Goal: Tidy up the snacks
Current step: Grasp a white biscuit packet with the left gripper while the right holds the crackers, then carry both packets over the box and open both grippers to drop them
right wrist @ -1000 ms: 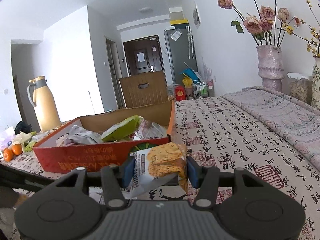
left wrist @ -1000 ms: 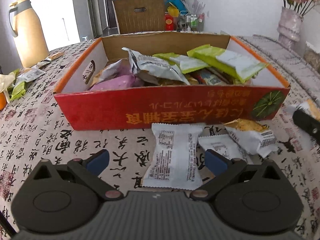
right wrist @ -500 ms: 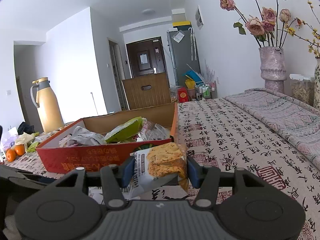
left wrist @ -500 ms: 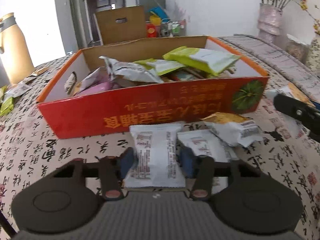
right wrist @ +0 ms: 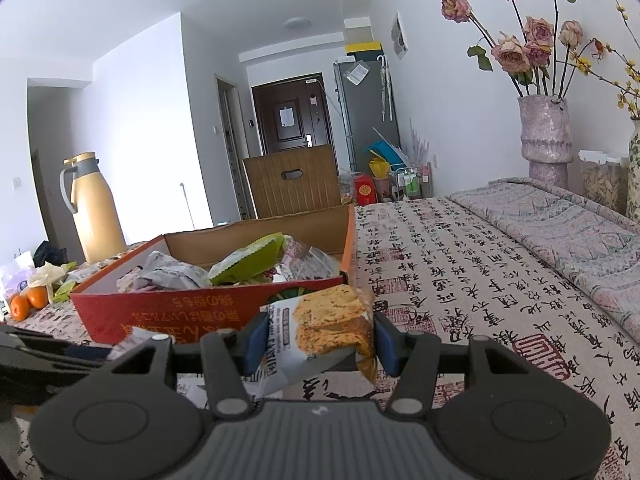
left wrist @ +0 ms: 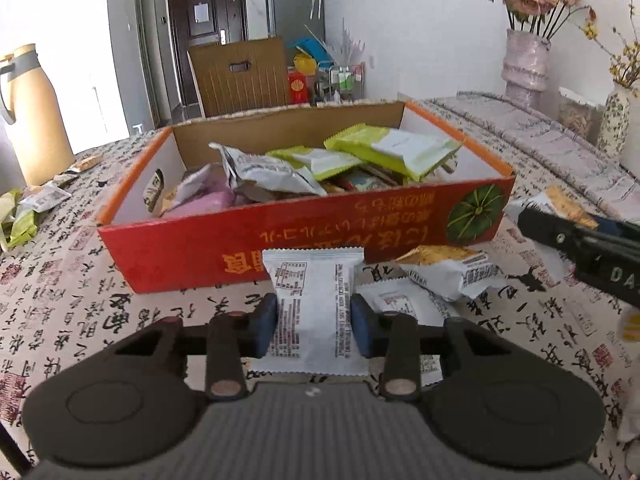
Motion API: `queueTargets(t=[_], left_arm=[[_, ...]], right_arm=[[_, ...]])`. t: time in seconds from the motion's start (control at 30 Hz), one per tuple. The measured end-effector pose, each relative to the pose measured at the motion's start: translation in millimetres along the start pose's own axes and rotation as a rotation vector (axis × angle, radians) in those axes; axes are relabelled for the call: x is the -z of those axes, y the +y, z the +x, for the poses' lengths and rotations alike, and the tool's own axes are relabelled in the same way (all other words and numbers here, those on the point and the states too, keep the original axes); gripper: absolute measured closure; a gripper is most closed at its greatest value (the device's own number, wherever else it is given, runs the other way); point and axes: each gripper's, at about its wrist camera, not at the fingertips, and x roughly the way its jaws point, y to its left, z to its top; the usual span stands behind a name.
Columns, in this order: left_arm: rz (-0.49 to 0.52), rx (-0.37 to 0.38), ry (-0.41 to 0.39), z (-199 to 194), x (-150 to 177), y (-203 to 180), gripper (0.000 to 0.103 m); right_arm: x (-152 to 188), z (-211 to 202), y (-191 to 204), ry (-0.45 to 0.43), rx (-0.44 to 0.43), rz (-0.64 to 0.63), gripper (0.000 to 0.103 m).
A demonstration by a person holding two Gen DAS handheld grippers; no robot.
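Observation:
A red cardboard box (left wrist: pixel 248 240) holding several snack packets stands on the table in front of me. My left gripper (left wrist: pixel 314 322) is closing on a white snack packet (left wrist: pixel 316 308) held just above the tablecloth before the box; both blue pads press its sides. Two more packets (left wrist: pixel 444 270) lie on the cloth to its right. My right gripper (right wrist: pixel 316 340) is shut on a cracker packet (right wrist: pixel 324 324), held up beside the box's (right wrist: pixel 192 312) near right corner. The right gripper (left wrist: pixel 580 246) also shows at the right edge of the left wrist view.
A yellow thermos jug (right wrist: pixel 98 204) stands at the far left, with oranges (right wrist: pixel 28 302) and loose wrappers (left wrist: pixel 24 216) near it. A vase of roses (right wrist: pixel 544 136) and a jar stand at the far right. A wooden chair back (left wrist: pixel 238 76) rises behind the table.
My left gripper went from wide open to closed on the white packet and lifted it a little, tipping up toward the box. The right gripper kept still with its cracker packet.

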Motion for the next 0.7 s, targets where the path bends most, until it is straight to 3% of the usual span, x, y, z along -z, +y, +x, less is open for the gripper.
queueTargets(t=[0.23, 0.43, 0.7], left_arm=[[-0.013, 0.014, -0.074, -25, -12, 8, 0.063], [-0.012, -0.002, -0.146, -41, -29, 18, 0.063], [-0.041, -0.017, -0.225, -50, -55, 33, 0.063]], right_arm=[[-4, -10, 10, -0.039, 0.0, -0.048, 0.049], [-22, -25, 25, -0.094, -0.052, -0.07, 0.049], [-52, -13, 44, -0.116, -0.084, -0.121, 0.049]])
